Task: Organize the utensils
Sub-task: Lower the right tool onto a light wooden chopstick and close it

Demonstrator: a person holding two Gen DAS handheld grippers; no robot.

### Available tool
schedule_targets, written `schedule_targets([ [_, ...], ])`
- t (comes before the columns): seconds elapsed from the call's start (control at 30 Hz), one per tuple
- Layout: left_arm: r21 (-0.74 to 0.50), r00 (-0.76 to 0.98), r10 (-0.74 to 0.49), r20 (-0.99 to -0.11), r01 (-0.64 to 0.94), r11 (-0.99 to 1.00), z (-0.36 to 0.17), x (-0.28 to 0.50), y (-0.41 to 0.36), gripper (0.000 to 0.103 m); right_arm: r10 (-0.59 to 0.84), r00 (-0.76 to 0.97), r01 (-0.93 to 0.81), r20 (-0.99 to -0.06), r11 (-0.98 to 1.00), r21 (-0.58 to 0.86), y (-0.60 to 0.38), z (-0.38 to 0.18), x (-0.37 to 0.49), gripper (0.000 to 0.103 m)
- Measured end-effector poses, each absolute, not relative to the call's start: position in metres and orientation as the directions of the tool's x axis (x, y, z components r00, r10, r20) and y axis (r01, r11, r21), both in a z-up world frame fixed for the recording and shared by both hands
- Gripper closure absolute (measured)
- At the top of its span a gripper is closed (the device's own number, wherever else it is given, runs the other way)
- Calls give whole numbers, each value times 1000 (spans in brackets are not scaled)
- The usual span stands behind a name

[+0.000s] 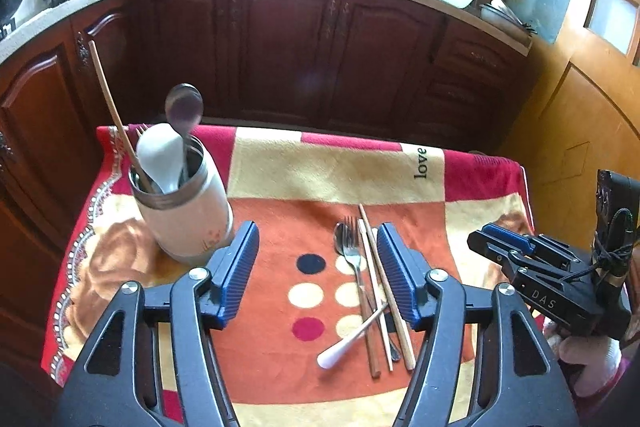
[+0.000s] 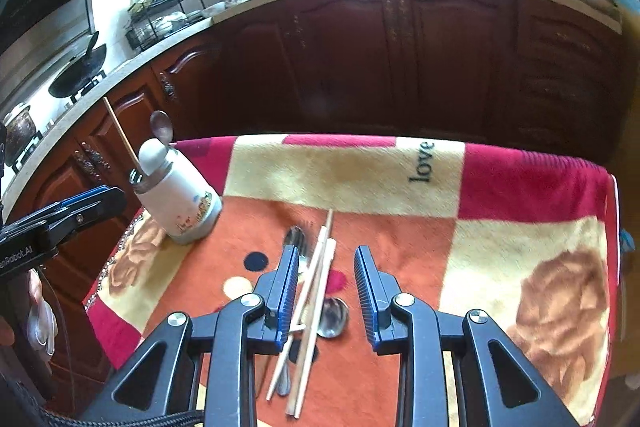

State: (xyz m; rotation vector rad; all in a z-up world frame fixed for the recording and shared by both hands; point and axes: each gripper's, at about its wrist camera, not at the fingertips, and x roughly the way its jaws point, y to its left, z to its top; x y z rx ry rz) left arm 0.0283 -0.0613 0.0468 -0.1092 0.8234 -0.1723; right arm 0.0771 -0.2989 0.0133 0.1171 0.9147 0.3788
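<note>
Kitchen table (image 2: 520,187) under red-orange blanket | cream steel-rimmed utensil holder (image 1: 188,211) already part-filled | loose pile of wooden chopsticks, fork, spoons (image 2: 316,291) lies mid-cloth | right hand-held gripper (image 2: 326,291) released, straddling pile | left hand-held gripper (image 1: 318,267) released, hovering | next: you close on one chopstick only.

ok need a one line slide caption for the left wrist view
Open left gripper hovers over loose fork and chopsticks on the blanket, utensil holder already partly filled.
</note>
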Motion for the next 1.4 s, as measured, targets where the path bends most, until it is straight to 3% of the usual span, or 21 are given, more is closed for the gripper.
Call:
schedule_targets([
  [0.73, -247, 496, -276, -823, 124, 961, -25, 37, -68, 40, 423, 364, -274, -829, 900, 339, -293, -72, 87, 72],
  [1.4, -275, 427, -297, -854, 113, 955, -55, 64, -70, 40, 441, 291, -315, -849, 882, 350, -256, -105, 164, 97],
])
